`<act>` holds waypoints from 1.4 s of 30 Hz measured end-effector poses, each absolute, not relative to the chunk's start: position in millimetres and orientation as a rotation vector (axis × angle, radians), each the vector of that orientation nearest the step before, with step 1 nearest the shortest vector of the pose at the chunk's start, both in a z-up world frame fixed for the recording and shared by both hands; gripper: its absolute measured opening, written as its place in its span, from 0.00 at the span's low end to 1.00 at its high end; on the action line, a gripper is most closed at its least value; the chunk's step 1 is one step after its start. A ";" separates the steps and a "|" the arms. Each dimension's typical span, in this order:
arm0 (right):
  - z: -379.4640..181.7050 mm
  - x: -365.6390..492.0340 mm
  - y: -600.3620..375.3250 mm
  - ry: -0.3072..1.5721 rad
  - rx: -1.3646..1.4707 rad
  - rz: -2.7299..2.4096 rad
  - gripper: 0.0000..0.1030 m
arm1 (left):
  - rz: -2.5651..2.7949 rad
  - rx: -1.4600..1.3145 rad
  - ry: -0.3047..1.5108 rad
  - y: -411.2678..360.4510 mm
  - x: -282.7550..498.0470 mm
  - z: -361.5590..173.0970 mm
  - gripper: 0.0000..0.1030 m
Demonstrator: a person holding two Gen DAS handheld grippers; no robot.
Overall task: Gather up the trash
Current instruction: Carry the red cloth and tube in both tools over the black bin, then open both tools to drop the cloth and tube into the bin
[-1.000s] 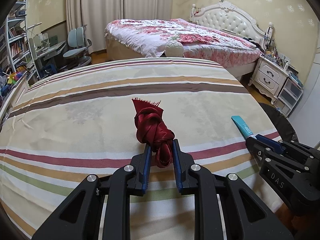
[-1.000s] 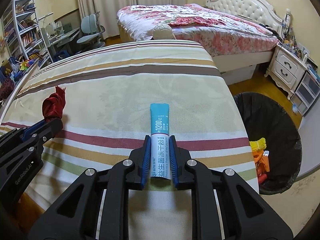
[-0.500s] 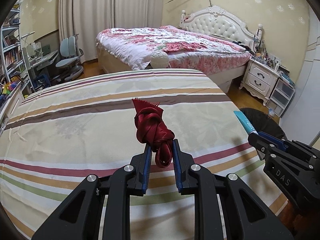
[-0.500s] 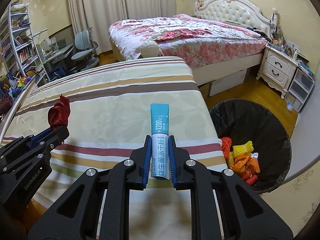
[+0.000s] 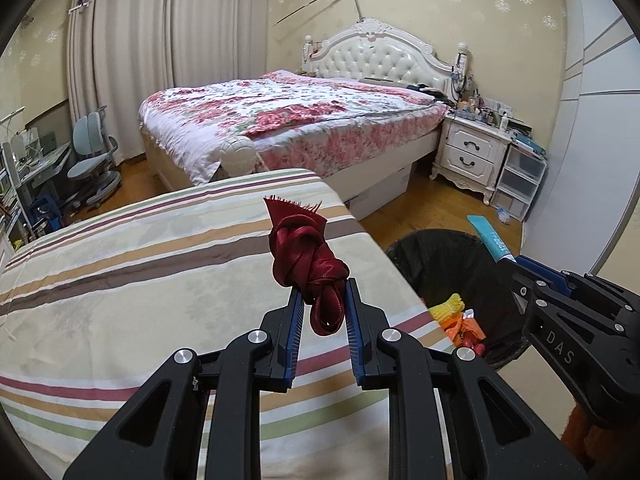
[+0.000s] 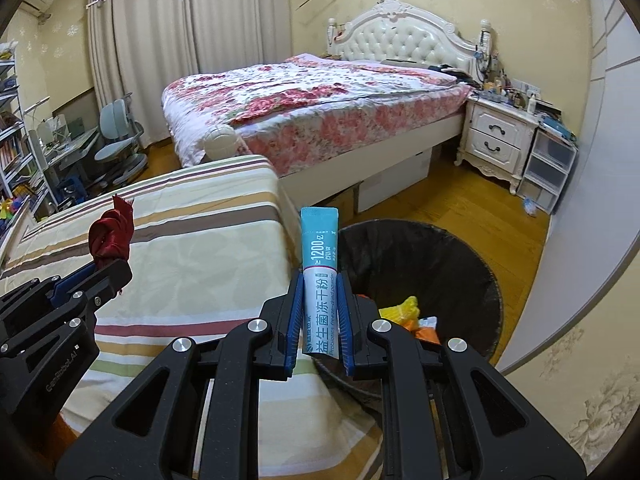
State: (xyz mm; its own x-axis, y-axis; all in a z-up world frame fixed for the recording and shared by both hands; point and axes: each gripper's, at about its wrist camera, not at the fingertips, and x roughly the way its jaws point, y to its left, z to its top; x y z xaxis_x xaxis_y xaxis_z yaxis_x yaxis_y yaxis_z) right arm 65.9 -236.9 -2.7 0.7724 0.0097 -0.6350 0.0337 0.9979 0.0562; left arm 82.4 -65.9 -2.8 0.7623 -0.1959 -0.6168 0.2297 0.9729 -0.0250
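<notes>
A knotted dark red ribbon (image 5: 306, 258) sticks up from my left gripper (image 5: 323, 286), which is shut on it above the striped bed cover (image 5: 132, 280). My right gripper (image 6: 318, 280) is shut on a teal and white powder sachet (image 6: 320, 268), held upright over the near rim of a round black trash bin (image 6: 432, 264). The bin (image 5: 444, 264) holds yellow and orange scraps (image 6: 404, 312). In the left wrist view the right gripper (image 5: 516, 268) with the sachet (image 5: 490, 240) hangs over the bin. In the right wrist view the left gripper (image 6: 116, 264) and ribbon (image 6: 110, 234) sit at the left.
The striped bed ends at a corner beside the bin. Behind it stand a floral bed (image 5: 288, 120), a white nightstand (image 5: 470, 152) and plastic drawers (image 5: 520, 184). A wooden floor (image 6: 460, 208) lies around the bin. A desk chair (image 5: 94, 156) is at the left, a wall at the right.
Both grippers swung to the right and rose a little, still holding the ribbon and the sachet. The bin has come into fuller view, and the sachet has gone from over the bed to over the bin's rim.
</notes>
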 end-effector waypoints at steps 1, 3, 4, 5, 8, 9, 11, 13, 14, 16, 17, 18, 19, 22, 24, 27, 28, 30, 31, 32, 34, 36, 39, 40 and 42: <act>-2.9 66.9 -243.2 0.686 0.069 -0.025 0.16 | -0.241 0.059 0.659 -72.4 84.5 -2.8 0.21; -4.1 69.6 -253.0 0.684 0.074 -0.046 0.16 | -0.255 0.073 0.656 -84.8 89.0 -3.0 0.21; -4.9 71.0 -257.1 0.684 0.076 -0.055 0.16 | -0.262 0.079 0.656 -91.0 91.6 -3.6 0.21; -5.7 71.7 -260.8 0.683 0.077 -0.061 0.16 | -0.267 0.086 0.657 -96.1 94.2 -4.5 0.21; -8.2 76.1 -273.8 0.682 0.087 -0.080 0.16 | -0.281 0.106 0.662 -112.1 102.2 -7.7 0.21; -9.0 75.4 -276.5 0.680 0.089 -0.085 0.16 | -0.285 0.111 0.663 -117.2 105.2 -8.7 0.21; -11.9 78.3 -284.0 0.678 0.091 -0.097 0.16 | -0.290 0.121 0.665 -125.5 110.6 -10.2 0.21; -14.6 82.0 -290.9 0.684 0.099 -0.105 0.16 | -0.294 0.125 0.672 -133.7 116.9 -12.4 0.21; -16.1 83.4 -293.8 0.686 0.102 -0.109 0.16 | -0.294 0.128 0.674 -137.5 119.9 -13.5 0.21; -18.9 85.2 -299.7 0.690 0.110 -0.115 0.16 | -0.296 0.137 0.675 -144.9 123.5 -14.7 0.21; -19.8 86.5 -302.2 0.692 0.113 -0.117 0.16 | -0.298 0.141 0.675 -148.4 125.3 -15.5 0.21; -21.0 88.2 -304.1 0.694 0.117 -0.119 0.16 | -0.299 0.149 0.676 -152.8 127.9 -16.6 0.21; -22.6 90.1 -305.8 0.696 0.121 -0.122 0.16 | -0.300 0.153 0.676 -154.1 128.2 -17.9 0.21; -25.5 95.8 -311.5 0.703 0.135 -0.128 0.16 | -0.305 0.173 0.675 -163.6 133.5 -19.3 0.21; -26.8 99.0 -316.0 0.706 0.144 -0.132 0.16 | -0.306 0.189 0.670 -170.3 136.2 -20.5 0.21; -28.1 102.5 -321.5 0.710 0.153 -0.138 0.16 | -0.309 0.199 0.675 -176.3 139.6 -23.2 0.21; -28.2 104.0 -322.6 0.712 0.156 -0.139 0.16 | -0.311 0.200 0.679 -178.2 141.0 -24.5 0.21; -29.1 106.0 -324.6 0.713 0.157 -0.142 0.16 | -0.312 0.204 0.684 -182.1 142.1 -26.1 0.21; -29.5 106.5 -325.5 0.714 0.157 -0.143 0.16 | -0.313 0.205 0.687 -183.1 143.4 -27.0 0.21; -29.7 107.8 -325.6 0.715 0.159 -0.144 0.16 | -0.313 0.207 0.691 -184.3 144.5 -28.0 0.21; -31.1 108.8 -327.3 0.718 0.161 -0.146 0.16 | -0.311 0.210 0.697 -186.6 147.9 -29.3 0.21; -32.8 109.9 -328.6 0.722 0.164 -0.147 0.16 | -0.308 0.211 0.702 -187.3 150.7 -30.6 0.21; -34.8 111.4 -329.9 0.726 0.166 -0.148 0.17 | -0.310 0.210 0.708 -187.6 154.2 -30.8 0.22; -35.6 112.3 -330.8 0.725 0.169 -0.152 0.18 | -0.310 0.210 0.711 -188.5 154.9 -31.3 0.26; -36.9 113.0 -331.9 0.726 0.177 -0.155 0.18 | -0.313 0.207 0.714 -189.5 155.5 -31.5 0.33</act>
